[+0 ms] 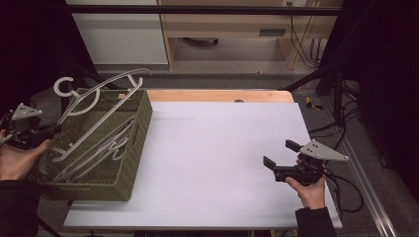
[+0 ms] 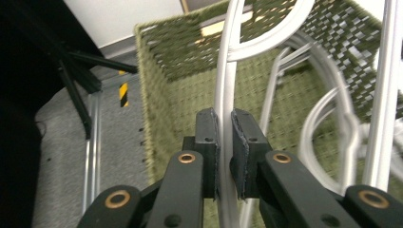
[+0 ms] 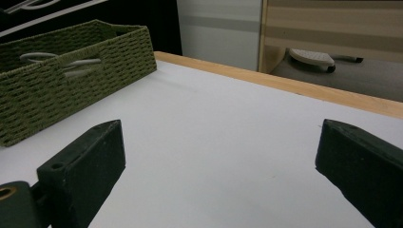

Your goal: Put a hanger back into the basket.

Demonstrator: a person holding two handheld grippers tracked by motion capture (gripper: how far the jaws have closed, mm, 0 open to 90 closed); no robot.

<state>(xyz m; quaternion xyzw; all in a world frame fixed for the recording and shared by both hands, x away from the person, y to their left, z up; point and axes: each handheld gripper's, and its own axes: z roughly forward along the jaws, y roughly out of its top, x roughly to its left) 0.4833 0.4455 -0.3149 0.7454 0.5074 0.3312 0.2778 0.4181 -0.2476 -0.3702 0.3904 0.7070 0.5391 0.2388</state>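
An olive woven basket [image 1: 129, 157] stands on the left part of the white table and holds several white plastic hangers [image 1: 101, 148]. One hanger [image 1: 91, 101] is tilted up above the basket, its hook at the far left. My left gripper [image 1: 52, 131] is at the basket's left rim, shut on a bar of that hanger [image 2: 223, 95]; the bar runs between the pads [image 2: 209, 137]. My right gripper [image 1: 277, 154] hovers low over the table's right side, jaws wide apart with nothing between them [image 3: 218, 161]. The basket [image 3: 71, 90] lies far left of it.
The white tabletop [image 1: 212, 148] stretches between basket and right hand. A wooden edge [image 1: 217, 95] borders its far side. Beyond are a cabinet and a desk with cables on the floor. Black tripod legs [image 2: 78, 76] stand left of the basket.
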